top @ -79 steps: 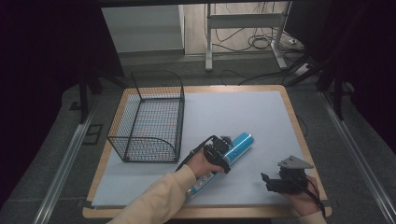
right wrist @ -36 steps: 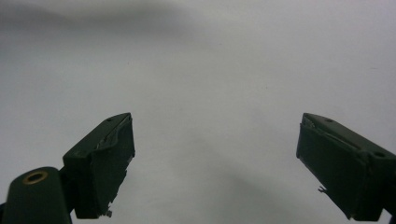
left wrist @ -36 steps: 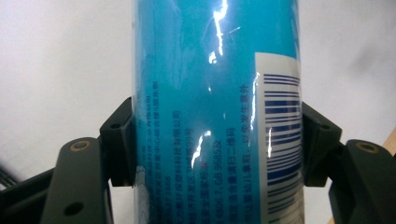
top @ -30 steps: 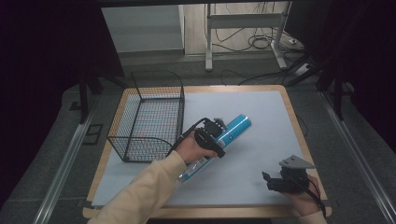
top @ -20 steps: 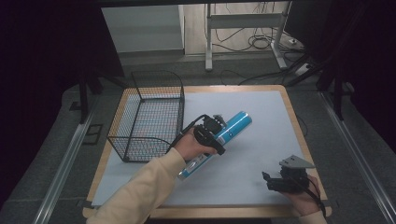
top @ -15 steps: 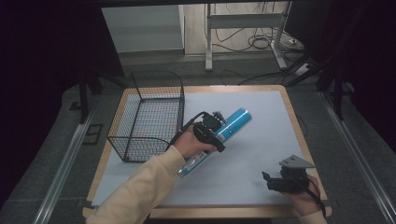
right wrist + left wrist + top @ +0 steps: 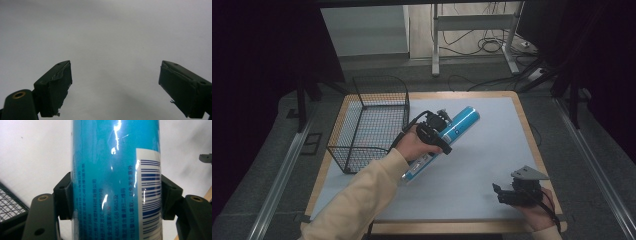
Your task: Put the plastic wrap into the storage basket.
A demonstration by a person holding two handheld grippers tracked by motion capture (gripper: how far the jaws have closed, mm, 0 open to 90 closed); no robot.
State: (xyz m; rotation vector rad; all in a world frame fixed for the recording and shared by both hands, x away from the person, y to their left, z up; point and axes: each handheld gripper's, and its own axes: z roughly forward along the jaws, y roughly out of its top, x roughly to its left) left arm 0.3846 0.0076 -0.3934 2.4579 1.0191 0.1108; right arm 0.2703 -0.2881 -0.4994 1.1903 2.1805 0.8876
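Observation:
A long blue tube with a white barcode label is held off the table, slanting up to the right beside the wire basket. My left gripper is shut on the tube's middle. In the left gripper view the blue tube stands between both pads, which press its sides. My right gripper rests near the table's front right corner, its jaws wide apart. In the right gripper view my right gripper is open over bare grey table with nothing between the fingers.
The black wire basket stands on the left part of the grey mat, open at the top. The wooden table edge runs along the right. A metal stand and cables lie on the floor beyond the table.
My left gripper has lifted the blue tube and carried it up and left, closer to the basket. The right gripper has stayed in place.

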